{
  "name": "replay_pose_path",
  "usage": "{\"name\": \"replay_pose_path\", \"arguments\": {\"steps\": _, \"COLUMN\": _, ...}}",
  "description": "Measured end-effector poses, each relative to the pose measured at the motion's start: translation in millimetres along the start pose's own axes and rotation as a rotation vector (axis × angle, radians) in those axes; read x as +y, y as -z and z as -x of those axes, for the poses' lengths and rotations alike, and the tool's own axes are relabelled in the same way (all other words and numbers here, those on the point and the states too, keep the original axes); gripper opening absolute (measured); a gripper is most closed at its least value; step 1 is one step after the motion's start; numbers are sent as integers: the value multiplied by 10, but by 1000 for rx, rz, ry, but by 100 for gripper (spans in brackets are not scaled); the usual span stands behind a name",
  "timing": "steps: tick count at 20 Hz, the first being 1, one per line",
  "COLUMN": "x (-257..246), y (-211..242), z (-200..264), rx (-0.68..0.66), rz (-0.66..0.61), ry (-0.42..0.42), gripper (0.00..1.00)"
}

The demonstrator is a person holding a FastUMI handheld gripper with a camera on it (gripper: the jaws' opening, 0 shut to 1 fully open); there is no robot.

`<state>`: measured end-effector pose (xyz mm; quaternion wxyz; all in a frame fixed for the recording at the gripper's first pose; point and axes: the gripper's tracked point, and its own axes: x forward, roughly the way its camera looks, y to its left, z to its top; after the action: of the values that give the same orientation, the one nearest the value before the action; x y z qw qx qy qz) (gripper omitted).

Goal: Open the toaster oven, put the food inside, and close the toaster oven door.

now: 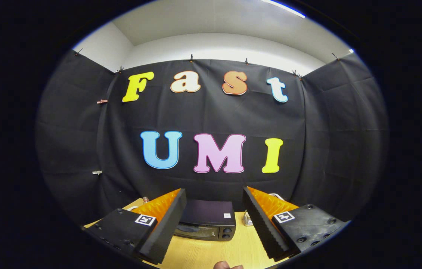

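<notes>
Toaster oven (206, 220) sits closed on the surface (211, 250), beyond your fingers | gripper (214, 220) released, holding nothing | risk: you're high and far; a rushed descent could shove it.

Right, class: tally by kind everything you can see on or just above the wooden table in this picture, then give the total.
Toaster oven, door shut, beyond the fingers: 1
Gripper, fingers open and holding nothing: 1
Small shiny object right of the oven, too small to identify: 1
Small item behind the left finger, unclear: 1
Table: 1
Total: 5
</notes>
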<state>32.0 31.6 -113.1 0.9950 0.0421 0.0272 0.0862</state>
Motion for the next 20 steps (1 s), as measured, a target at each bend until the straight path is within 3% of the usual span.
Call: {"name": "replay_pose_path", "arguments": {"steps": 20, "x": -301, "y": -311, "z": 337, "rx": -46, "rz": -33, "ry": 209, "gripper": 98}}
